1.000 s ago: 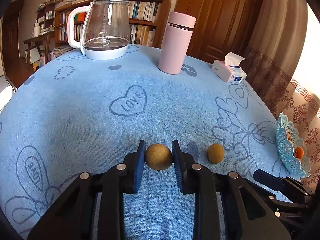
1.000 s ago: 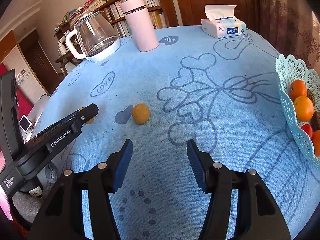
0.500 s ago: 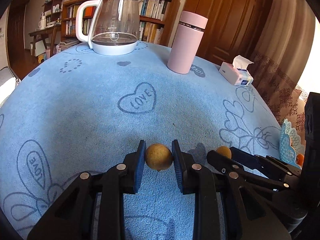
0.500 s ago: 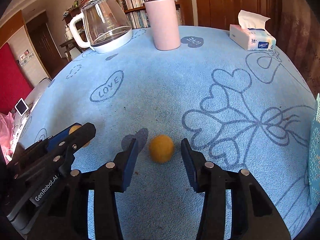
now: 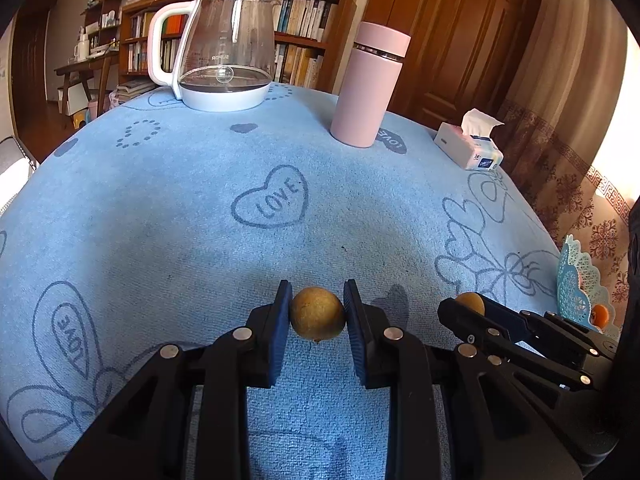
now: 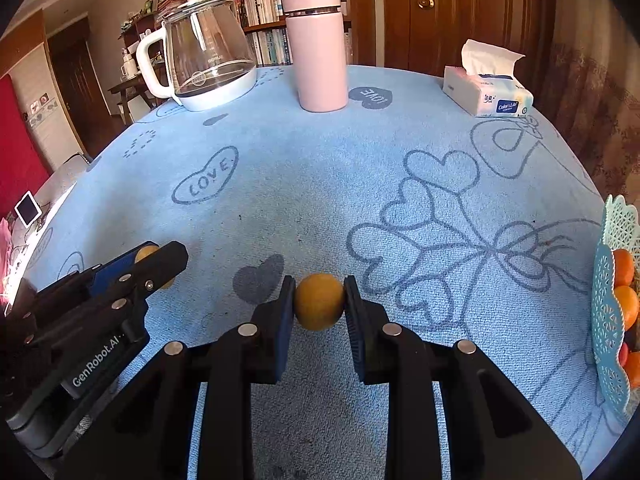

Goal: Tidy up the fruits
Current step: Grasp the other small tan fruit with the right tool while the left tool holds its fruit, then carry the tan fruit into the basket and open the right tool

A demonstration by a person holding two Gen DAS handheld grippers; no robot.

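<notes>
Two small round yellow-brown fruits are held over the blue tablecloth. My left gripper [image 5: 317, 309] is shut on one fruit [image 5: 317, 317], its pads pressing both sides. In the right wrist view my right gripper [image 6: 319, 299] is shut on the second fruit [image 6: 319, 301]. That second fruit [image 5: 470, 302] peeks over the right gripper's finger in the left wrist view. The left gripper's fruit [image 6: 146, 253] shows behind its finger at the left of the right wrist view. A turquoise lace-edged basket [image 6: 608, 320] with several orange fruits [image 6: 626, 304] stands at the table's right edge.
At the back of the table stand a glass kettle [image 5: 224, 56] on a white base, a pink flask [image 5: 368, 90] and a tissue pack [image 5: 470, 148]. Bookshelves and a wooden door lie behind. The two grippers sit close side by side near the front edge.
My right gripper moved up to the loose fruit on the cloth and shut on it. The left gripper kept still with its fruit.
</notes>
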